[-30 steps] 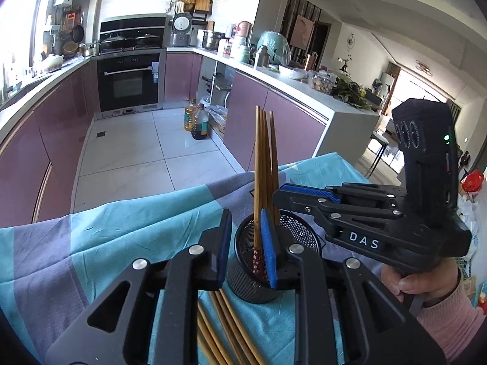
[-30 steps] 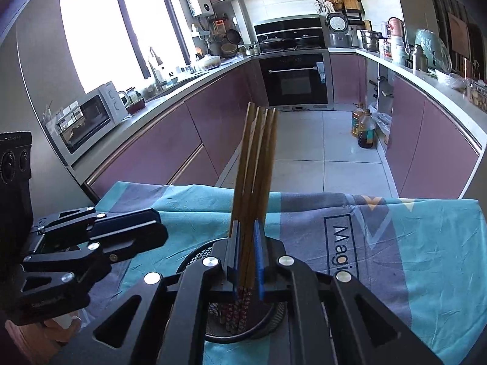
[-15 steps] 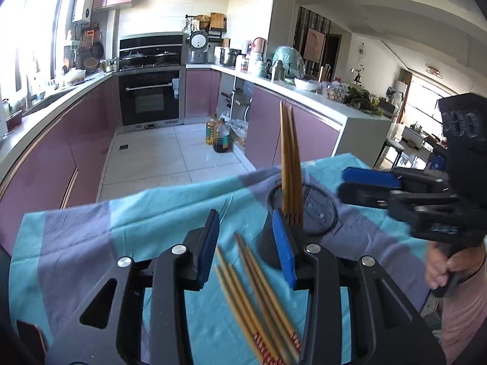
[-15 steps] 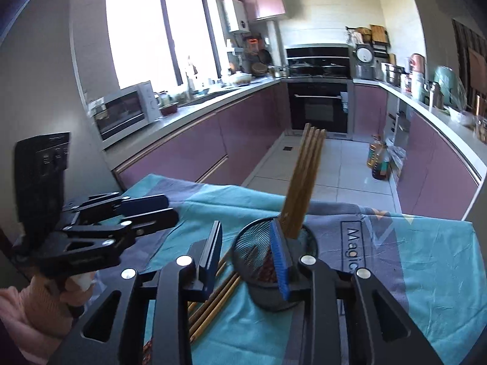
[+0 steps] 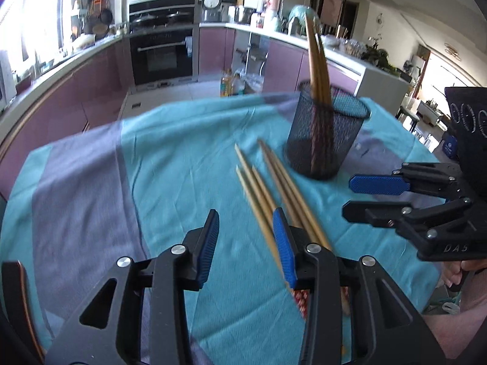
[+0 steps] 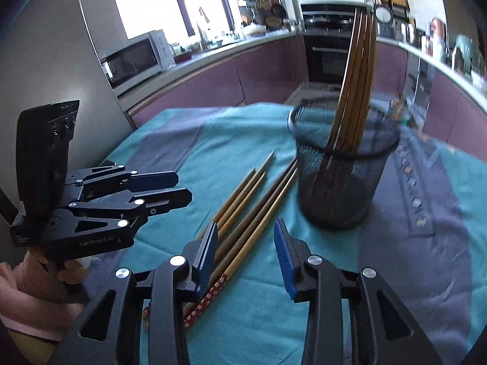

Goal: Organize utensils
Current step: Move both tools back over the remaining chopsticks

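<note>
A black mesh cup (image 5: pixel 327 140) (image 6: pixel 341 179) stands on the blue cloth and holds several wooden chopsticks (image 5: pixel 318 60) (image 6: pixel 356 82) that lean upright. Several more chopsticks (image 5: pixel 271 188) (image 6: pixel 249 210) lie flat on the cloth beside the cup, their patterned red ends toward me. My left gripper (image 5: pixel 246 243) is open and empty above the near ends of the loose chopsticks; it also shows in the right wrist view (image 6: pixel 179 187). My right gripper (image 6: pixel 246 249) is open and empty, in front of the cup; it also shows in the left wrist view (image 5: pixel 347 196).
The table is covered by a teal and grey cloth (image 5: pixel 127 182). Behind it lie a tiled kitchen floor, purple cabinets (image 5: pixel 100 73), an oven (image 5: pixel 161 54) and a microwave (image 6: pixel 137 54). Oil bottles (image 5: pixel 231 83) stand on the floor.
My right gripper has let go of the chopsticks in the cup and opened. Both grippers have drawn back from the cup toward the loose chopsticks.
</note>
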The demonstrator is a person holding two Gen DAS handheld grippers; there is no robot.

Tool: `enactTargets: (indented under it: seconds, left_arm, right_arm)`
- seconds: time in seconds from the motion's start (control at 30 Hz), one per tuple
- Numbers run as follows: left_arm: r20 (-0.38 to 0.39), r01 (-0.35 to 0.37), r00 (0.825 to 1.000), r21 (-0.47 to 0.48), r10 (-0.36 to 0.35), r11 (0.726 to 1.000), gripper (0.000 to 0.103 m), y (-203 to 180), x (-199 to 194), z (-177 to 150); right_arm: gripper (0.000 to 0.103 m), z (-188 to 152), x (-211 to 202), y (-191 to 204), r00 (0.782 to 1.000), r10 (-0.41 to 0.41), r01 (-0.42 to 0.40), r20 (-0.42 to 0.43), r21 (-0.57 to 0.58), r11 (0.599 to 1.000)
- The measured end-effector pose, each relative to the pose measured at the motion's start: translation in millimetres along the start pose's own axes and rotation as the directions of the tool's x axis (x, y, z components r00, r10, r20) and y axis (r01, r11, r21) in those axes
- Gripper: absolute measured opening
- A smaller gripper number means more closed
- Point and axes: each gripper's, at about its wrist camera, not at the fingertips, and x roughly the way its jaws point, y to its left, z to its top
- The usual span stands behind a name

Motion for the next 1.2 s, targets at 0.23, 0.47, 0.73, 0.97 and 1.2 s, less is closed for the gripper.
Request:
enactTargets:
  seconds: [0.23, 0.47, 0.73, 0.97, 1.2]
  left_arm:
    - [-0.04, 0.018, 0.999, 0.007, -0.017, 1.0, 0.037, -6, 8, -10]
    - [-0.067, 0.02, 0.998, 0.036, -0.017, 0.999, 0.037, -19, 17, -10]
    - [-0.09, 0.011, 0.996, 0.031, -0.008, 0.999, 0.037, -18, 26, -12]
    - [-0.096, 0.018, 0.995, 0.034, -0.014, 0.999, 0.037, -20, 29, -12]
    - [-0.098, 0.02, 0.995, 0.031, -0.017, 0.999, 0.038, -20, 30, -13]
  right_arm:
    - [0.037, -15, 14, 2, 0.999, -0.003, 0.005, -0.036, 0.034, 0.999]
    - [0.037, -22, 18, 1, 0.999, -0.019, 0.021, -0.051, 0.041, 0.999]
    - [0.037, -22, 20, 6, 0.998, -0.044, 0.045, -0.051, 0.017, 0.999]
    - [0.037, -21, 23, 9, 0.997, -0.063, 0.063, -0.054, 0.003, 0.998]
    - [0.037, -20, 25, 9, 0.995, -0.081, 0.081, -0.061, -0.004, 0.997]
